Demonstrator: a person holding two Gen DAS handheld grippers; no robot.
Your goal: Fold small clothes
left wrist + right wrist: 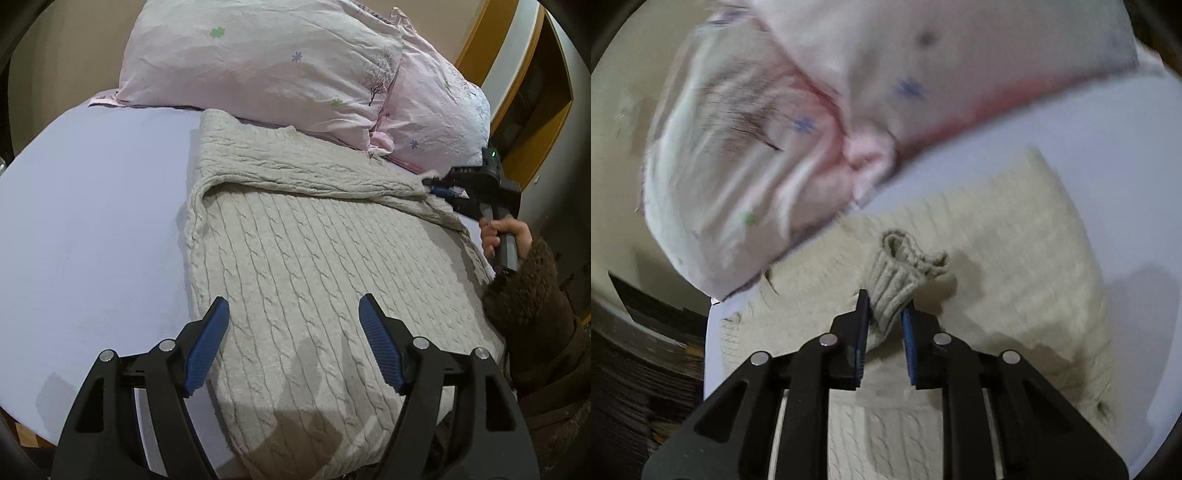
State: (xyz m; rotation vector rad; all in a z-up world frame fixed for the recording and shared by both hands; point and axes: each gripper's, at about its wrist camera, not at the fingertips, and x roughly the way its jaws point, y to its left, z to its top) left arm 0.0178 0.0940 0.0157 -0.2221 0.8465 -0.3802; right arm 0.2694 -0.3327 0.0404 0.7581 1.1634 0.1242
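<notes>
In the left wrist view, the pale grey cable-knit sweater [295, 258] is lying flat on the lilac bedsheet [92, 221], its body running from six o'clock up toward twelve, where two pink flower-print pillows [266, 70] are leaning over its top edge. One sleeve is lying folded across the chest, its long axis stretching from about ten o'clock over to three o'clock. The left gripper [293, 325] is hovering over the lower body of the knit with its blue-padded fingers spread wide, holding nothing. Out at three o'clock the right gripper [439, 188] is pinching the cuff end of that sleeve, the person's hand [506, 236] wrapping its handle beside a brown fuzzy cuff [524, 288]. So the right one is plainly the nearer to the sleeve; the left is sitting well apart from it, toward the hem.

In the right wrist view, which is blurring with motion, the right gripper [884, 314] is closing on the ribbed grey cuff [905, 269]: the pads are nearly together with the bunched rib squeezed between them, and the cuff's open end is poking out toward twelve o'clock. The rest of the sweater is spreading beneath and toward two o'clock, the pillows crowding in from ten. I'd judge that the coming move hinges on carrying this cuff along the sleeve's own axis, back across the chest.
</notes>
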